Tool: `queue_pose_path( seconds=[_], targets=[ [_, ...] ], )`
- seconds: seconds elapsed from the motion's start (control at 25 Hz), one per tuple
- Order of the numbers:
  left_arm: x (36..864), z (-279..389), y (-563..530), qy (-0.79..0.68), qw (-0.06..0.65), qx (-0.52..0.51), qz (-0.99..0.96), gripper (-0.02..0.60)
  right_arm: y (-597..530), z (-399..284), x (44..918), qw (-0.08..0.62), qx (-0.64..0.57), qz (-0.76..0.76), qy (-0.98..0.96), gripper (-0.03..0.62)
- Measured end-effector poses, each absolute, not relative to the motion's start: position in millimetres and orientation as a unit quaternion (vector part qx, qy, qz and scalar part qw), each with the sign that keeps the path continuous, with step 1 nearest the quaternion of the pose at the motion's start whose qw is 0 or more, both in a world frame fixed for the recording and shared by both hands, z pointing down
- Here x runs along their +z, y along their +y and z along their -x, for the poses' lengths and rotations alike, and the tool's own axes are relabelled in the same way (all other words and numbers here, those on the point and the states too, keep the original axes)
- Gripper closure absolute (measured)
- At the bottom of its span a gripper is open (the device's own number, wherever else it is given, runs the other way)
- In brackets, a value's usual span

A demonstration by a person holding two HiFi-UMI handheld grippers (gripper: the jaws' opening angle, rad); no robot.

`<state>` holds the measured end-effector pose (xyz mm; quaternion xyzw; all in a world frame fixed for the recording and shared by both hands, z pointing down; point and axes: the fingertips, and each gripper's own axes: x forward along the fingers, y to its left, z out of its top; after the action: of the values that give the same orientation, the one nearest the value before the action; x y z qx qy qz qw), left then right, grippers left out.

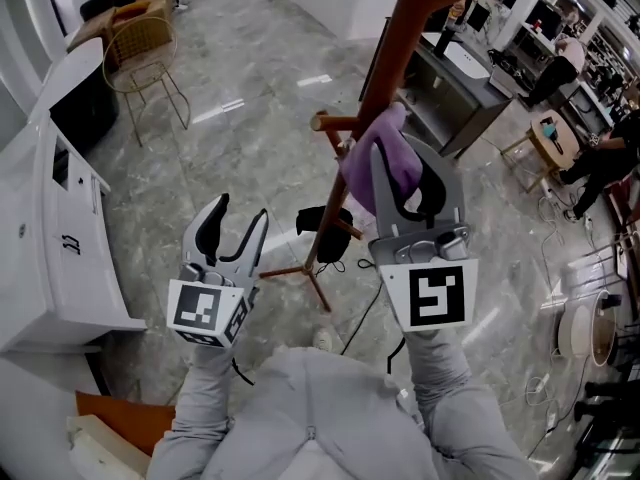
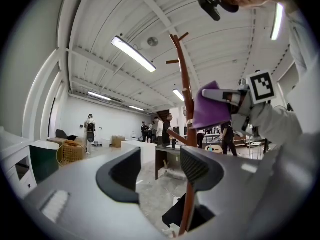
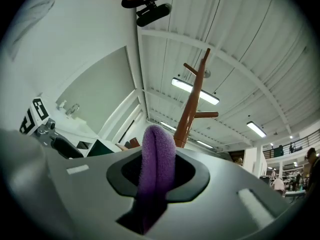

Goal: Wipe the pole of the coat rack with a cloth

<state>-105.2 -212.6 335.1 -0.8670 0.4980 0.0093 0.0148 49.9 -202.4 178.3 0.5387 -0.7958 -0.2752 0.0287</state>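
Note:
The brown wooden coat rack pole (image 1: 400,43) rises through the middle of the head view, with side pegs (image 1: 335,123) and splayed feet (image 1: 300,273) on the marble floor. My right gripper (image 1: 405,173) is shut on a purple cloth (image 1: 385,158), held right beside the pole at peg height. In the right gripper view the folded cloth (image 3: 156,169) sticks up between the jaws, with the pole (image 3: 192,109) just behind it. My left gripper (image 1: 238,226) hangs open and empty left of the pole. The left gripper view shows the pole (image 2: 185,91) and cloth (image 2: 212,106).
A black item (image 1: 330,233) hangs low on the rack. A white counter (image 1: 60,238) runs along the left, a wire chair (image 1: 145,53) stands behind it. A dark desk (image 1: 455,93) is behind the rack. Cables (image 1: 370,313) lie on the floor. People work at the right.

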Motion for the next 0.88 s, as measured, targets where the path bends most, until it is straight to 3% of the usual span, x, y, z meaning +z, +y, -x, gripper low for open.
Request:
queue_pose_path(
  seconds=[0.12,0.36,0.88],
  targets=[
    [334,112,-213,0.503,0.016,0.009,0.864,0.314,-220,-44,181,0.046,-0.254,-0.526,-0.81,0.525],
    [334,123,-214,0.515,0.015,0.006,0.857,0.314,-236,-38,170,-0.01,-0.212,-0.496,-0.842,0.525],
    [332,122,-215,0.52,0.013,0.011,0.854,0.314,-219,-6,134,-0.048,-0.211,-0.413,-0.885,0.525]
  ],
)
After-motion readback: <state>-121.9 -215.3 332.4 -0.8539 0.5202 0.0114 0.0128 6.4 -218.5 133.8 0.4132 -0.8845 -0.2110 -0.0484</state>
